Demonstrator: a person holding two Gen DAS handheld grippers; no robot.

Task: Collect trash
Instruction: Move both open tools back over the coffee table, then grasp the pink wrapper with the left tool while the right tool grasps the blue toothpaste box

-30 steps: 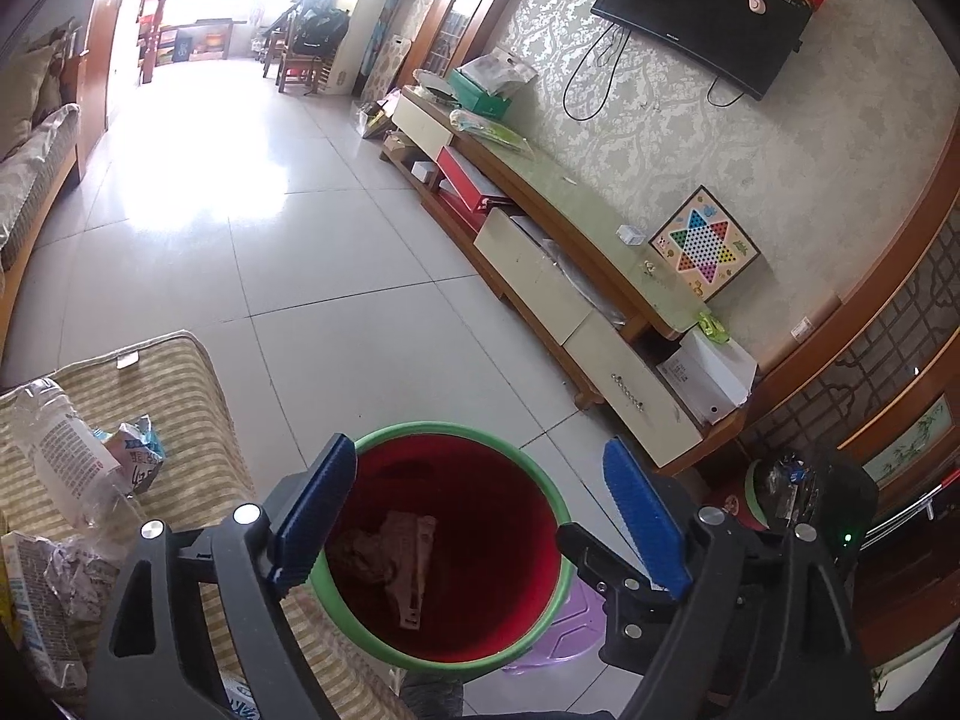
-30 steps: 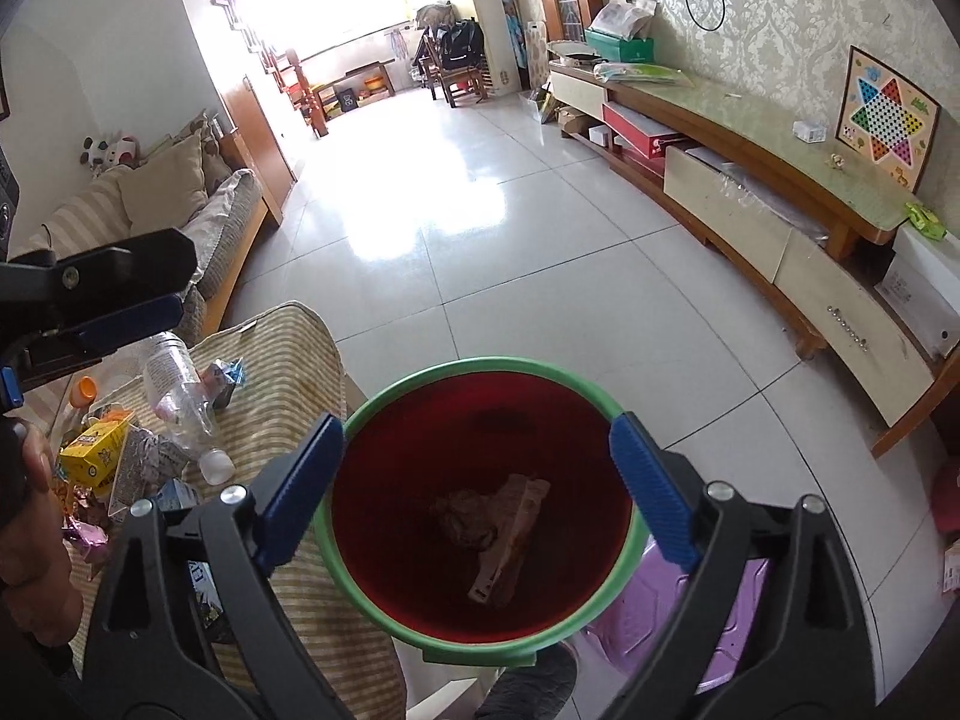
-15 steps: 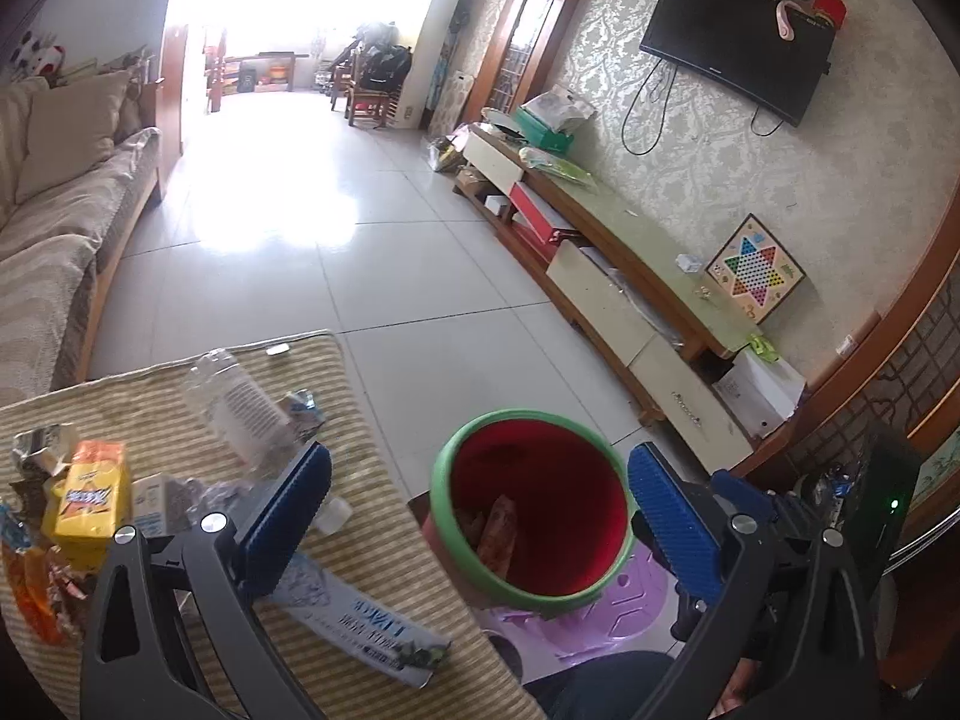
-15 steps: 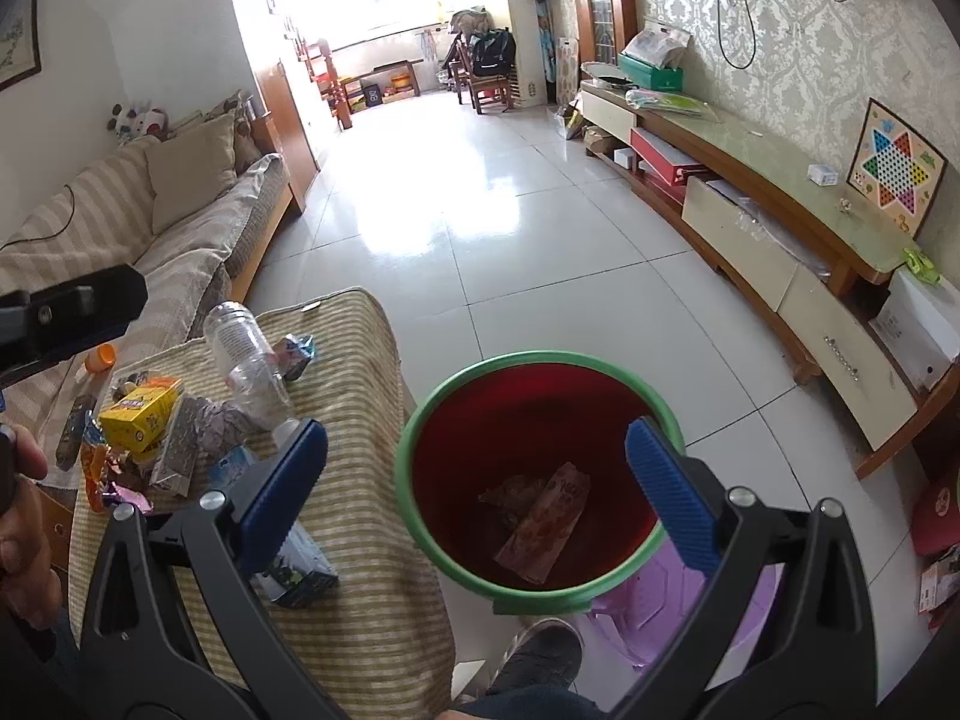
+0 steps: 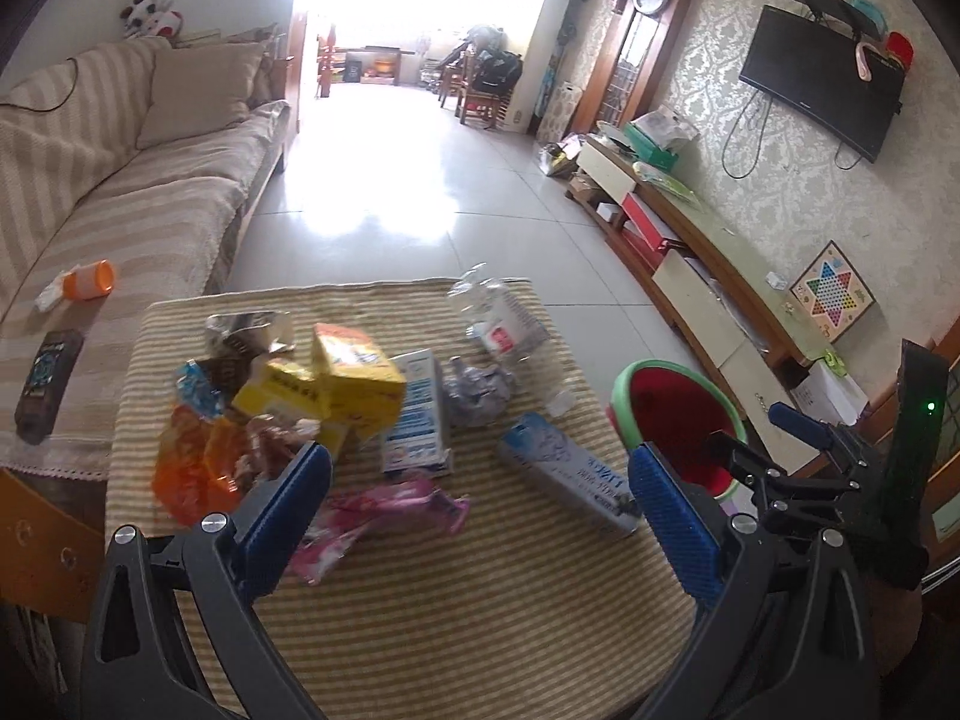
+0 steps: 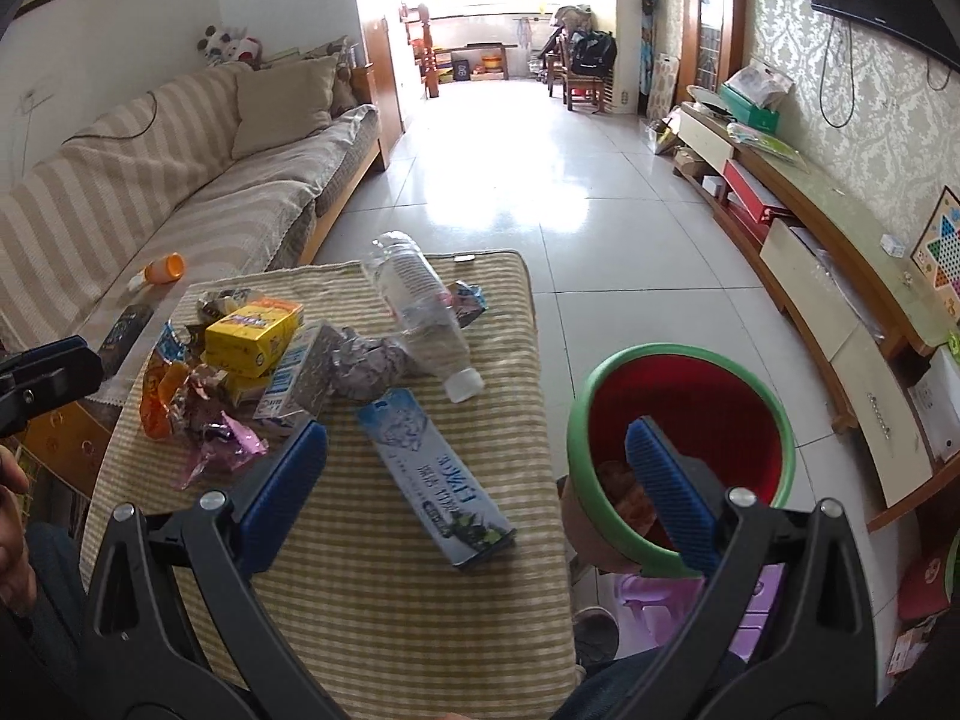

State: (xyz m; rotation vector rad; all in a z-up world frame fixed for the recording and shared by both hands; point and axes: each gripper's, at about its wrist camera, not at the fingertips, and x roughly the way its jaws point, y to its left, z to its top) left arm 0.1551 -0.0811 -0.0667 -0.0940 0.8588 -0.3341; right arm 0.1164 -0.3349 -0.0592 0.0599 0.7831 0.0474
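Left gripper (image 5: 480,510) wide open, empty, above the table's (image 5: 480,630) near edge; pink wrapper (image 5: 384,510) between its fingers. Right gripper (image 6: 480,480) wide open, empty; toothpaste box (image 6: 435,474) between its fingers, red bin (image 6: 684,456) off the table's right edge.

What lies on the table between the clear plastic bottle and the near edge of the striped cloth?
In the right wrist view, the long blue toothpaste box lies there, just past the clear plastic bottle's white cap; nearer, the striped cloth is bare.
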